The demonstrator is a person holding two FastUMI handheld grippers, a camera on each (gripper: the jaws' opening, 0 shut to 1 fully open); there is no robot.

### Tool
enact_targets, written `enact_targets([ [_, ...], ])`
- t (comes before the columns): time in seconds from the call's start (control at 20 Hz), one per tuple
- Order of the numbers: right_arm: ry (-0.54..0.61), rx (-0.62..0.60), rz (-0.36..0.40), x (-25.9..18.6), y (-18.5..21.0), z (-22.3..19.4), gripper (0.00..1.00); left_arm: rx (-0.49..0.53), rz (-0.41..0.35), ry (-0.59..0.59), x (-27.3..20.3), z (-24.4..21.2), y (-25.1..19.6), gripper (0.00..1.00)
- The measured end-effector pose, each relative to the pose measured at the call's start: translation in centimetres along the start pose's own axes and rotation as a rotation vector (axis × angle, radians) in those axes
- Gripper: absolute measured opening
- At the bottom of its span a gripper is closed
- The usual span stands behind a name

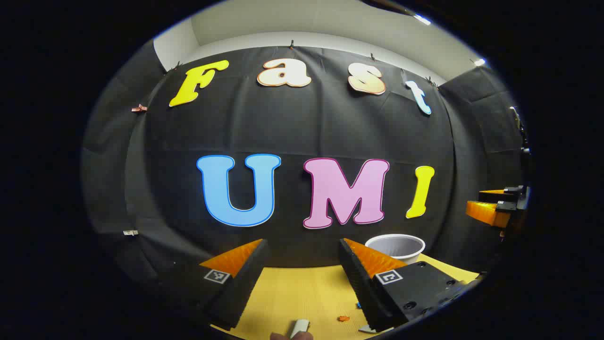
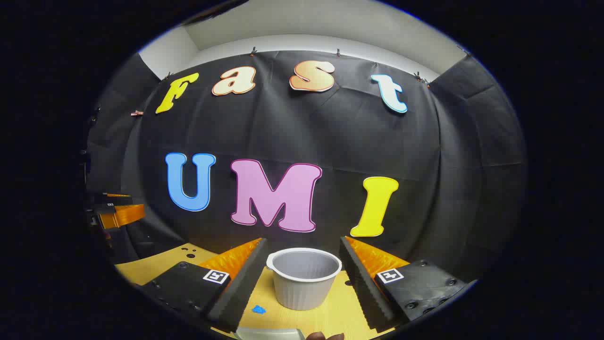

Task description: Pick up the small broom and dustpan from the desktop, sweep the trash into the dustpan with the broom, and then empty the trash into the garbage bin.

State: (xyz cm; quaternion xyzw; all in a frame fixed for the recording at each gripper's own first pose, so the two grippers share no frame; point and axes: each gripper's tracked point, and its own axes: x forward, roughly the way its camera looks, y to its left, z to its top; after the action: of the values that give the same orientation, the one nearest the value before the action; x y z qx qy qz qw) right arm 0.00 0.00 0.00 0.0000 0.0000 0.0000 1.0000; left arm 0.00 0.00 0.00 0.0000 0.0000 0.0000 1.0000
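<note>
My left gripper (image 1: 302, 245) is open above the yellow desktop (image 1: 292, 293), nothing between its fingers. Small trash lies below it: an orange scrap (image 1: 343, 318) and a tiny blue one (image 1: 358, 305). A white rounded end (image 1: 299, 327) shows at the bottom edge; I cannot tell what it belongs to. The white ribbed garbage bin (image 1: 395, 248) stands at the back right. My right gripper (image 2: 302, 243) is open too, with the bin (image 2: 304, 278) upright on the desktop beyond its fingers. A blue scrap (image 2: 258, 310) lies left of the bin. A pale flat edge (image 2: 269, 333) peeks in at the bottom.
The black cloth wall rises just behind the desktop (image 2: 339, 307). The right gripper (image 1: 495, 208) hangs at the far right of the left gripper view, and the left gripper (image 2: 115, 212) at the far left of the right gripper view. Small dark holes (image 2: 188, 255) mark the desktop's back left.
</note>
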Motion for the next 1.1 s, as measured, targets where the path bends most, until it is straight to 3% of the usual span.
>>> enact_targets([
  [0.75, 0.001, -0.015, 0.039, -0.4, 1.1, -0.1, 0.97, 0.022, -0.013, 0.001, 0.0, 0.3, -0.6, 0.96],
  [0.9, 0.084, 0.015, 0.087, -1.3, 2.0, -2.0, 0.97, 0.02, -0.011, 0.009, -0.1, 0.1, -0.5, 0.95],
  [1.1, 0.317, -0.026, 0.158, -5.3, 2.5, -8.8, 0.98, 0.027, -0.015, 0.027, -0.2, -0.9, -0.2, 0.96],
])
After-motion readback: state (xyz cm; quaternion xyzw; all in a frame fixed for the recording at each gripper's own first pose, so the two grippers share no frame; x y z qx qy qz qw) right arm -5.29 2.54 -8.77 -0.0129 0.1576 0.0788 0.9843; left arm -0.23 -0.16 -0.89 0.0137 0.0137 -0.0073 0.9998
